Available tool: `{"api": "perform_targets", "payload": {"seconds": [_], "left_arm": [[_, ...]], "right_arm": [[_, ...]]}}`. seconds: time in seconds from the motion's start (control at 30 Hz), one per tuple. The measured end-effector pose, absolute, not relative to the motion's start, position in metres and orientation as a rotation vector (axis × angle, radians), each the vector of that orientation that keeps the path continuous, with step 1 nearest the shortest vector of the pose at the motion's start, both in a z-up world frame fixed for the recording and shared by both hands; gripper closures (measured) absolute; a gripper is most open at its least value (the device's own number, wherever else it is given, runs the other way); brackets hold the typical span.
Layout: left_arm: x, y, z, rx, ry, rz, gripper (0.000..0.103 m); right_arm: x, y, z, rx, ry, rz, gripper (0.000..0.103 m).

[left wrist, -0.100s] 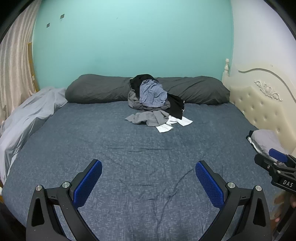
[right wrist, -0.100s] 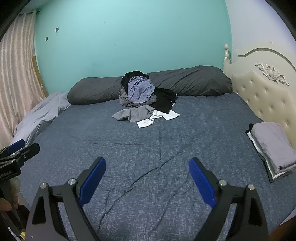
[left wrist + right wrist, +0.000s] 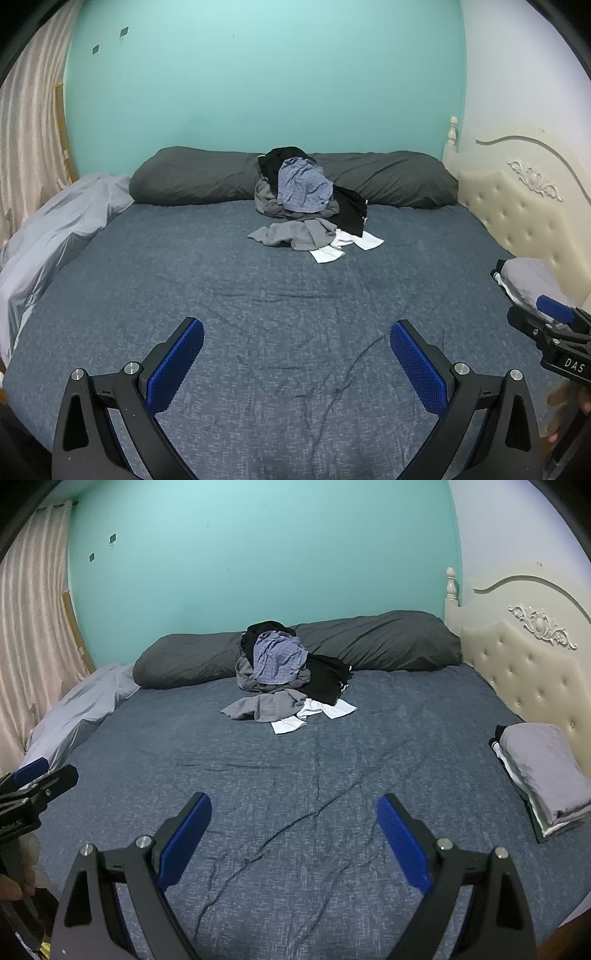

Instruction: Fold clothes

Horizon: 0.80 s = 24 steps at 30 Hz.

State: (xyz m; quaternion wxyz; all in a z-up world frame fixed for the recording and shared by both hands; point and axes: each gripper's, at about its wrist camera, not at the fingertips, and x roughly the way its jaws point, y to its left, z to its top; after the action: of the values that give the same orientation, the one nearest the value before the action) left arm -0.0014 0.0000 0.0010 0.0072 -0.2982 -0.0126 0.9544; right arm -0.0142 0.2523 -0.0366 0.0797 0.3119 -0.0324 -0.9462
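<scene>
With jaws wide apart and empty, the left gripper [image 3: 296, 363] and right gripper [image 3: 293, 840] should reach across the bed [image 3: 332, 782] to the clothes pile [image 3: 284, 675] by the far pillow [image 3: 380, 640], taking only the top blue shirt [image 3: 279, 659].

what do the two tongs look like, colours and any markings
Both the left tongs and the right tongs have black V-shaped frames with silver bolts and blue textured pads on the fingers. In the left wrist view, the right tongs' body carries white letters "DAS". No cables or sleeves show.
</scene>
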Motion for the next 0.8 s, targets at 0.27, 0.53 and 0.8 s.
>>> {"api": "perform_targets", "payload": {"seconds": [0.27,0.53,0.8], "left_arm": [[0.003,0.007,-0.006,-0.919,-0.016,2.991,0.0],[0.005,0.014,-0.016,-0.914,-0.028,2.984,0.0],[0.008,0.017,-0.016,-0.912,-0.031,2.978,0.0]], "right_arm": [[-0.016,0.253,-0.035,0.949,-0.088,-2.819,0.011],[-0.013,0.253,-0.032,0.939,-0.078,-2.826,0.011],[-0.009,0.255,-0.034,0.931,-0.083,-2.833,0.011]]}}
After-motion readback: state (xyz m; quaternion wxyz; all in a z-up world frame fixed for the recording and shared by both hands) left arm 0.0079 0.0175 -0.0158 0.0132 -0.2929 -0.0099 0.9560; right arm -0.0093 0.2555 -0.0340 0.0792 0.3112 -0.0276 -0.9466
